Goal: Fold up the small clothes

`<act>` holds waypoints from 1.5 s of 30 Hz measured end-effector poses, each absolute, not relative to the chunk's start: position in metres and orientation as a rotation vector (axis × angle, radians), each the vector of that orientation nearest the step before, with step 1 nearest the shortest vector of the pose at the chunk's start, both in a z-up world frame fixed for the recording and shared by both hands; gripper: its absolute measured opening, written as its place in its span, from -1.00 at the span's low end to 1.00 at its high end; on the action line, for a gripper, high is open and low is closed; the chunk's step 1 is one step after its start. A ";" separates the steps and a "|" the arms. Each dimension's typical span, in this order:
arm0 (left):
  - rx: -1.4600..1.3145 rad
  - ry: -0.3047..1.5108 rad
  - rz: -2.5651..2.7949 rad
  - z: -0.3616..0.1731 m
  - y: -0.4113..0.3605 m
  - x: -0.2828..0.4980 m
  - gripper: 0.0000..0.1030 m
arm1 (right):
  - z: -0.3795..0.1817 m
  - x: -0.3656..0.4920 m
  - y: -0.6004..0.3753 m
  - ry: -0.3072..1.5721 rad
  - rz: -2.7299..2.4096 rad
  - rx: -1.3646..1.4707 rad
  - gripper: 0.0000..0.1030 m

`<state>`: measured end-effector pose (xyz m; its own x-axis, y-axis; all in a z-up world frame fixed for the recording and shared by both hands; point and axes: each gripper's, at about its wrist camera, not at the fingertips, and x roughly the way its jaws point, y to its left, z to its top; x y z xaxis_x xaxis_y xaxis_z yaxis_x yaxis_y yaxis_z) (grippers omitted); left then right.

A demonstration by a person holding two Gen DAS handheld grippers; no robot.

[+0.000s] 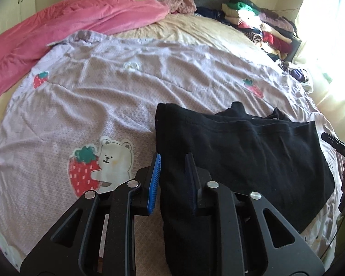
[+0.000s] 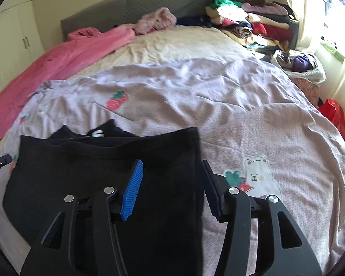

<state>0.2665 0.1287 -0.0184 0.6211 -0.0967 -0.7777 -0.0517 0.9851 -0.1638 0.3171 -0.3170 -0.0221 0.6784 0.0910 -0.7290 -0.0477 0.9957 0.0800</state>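
Note:
A black garment [image 1: 241, 156] lies partly folded on the lilac strawberry-and-bear bedspread [image 1: 103, 96]; it also shows in the right wrist view [image 2: 99, 165]. My left gripper [image 1: 173, 158] is open, its jaws astride the garment's left edge, low over it. My right gripper [image 2: 171, 163] is open wide, its jaws astride the garment's right edge, one blue pad [image 2: 133, 188] over the cloth. Neither holds cloth. The right gripper's body shows at the right edge of the left wrist view [image 1: 338, 145].
A pink blanket [image 1: 57, 30] lies along the bed's left side. A pile of mixed clothes [image 2: 248, 20] is stacked at the far right by the grey headboard [image 2: 131, 7]. A bag of clothes [image 2: 301, 64] and a red bag [image 2: 333, 112] sit at the right edge.

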 end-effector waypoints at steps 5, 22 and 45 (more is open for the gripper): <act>-0.189 0.917 -0.037 -0.026 0.122 0.282 -0.65 | -0.038 0.339 -0.327 0.861 0.025 0.055 -0.03; -0.134 0.830 0.008 -0.007 0.122 0.300 -1.00 | -0.028 0.344 -0.346 0.793 0.064 0.172 -0.87; -0.089 0.842 0.013 -0.006 0.115 0.278 -0.76 | -0.018 0.315 -0.344 0.788 -0.003 0.094 -0.34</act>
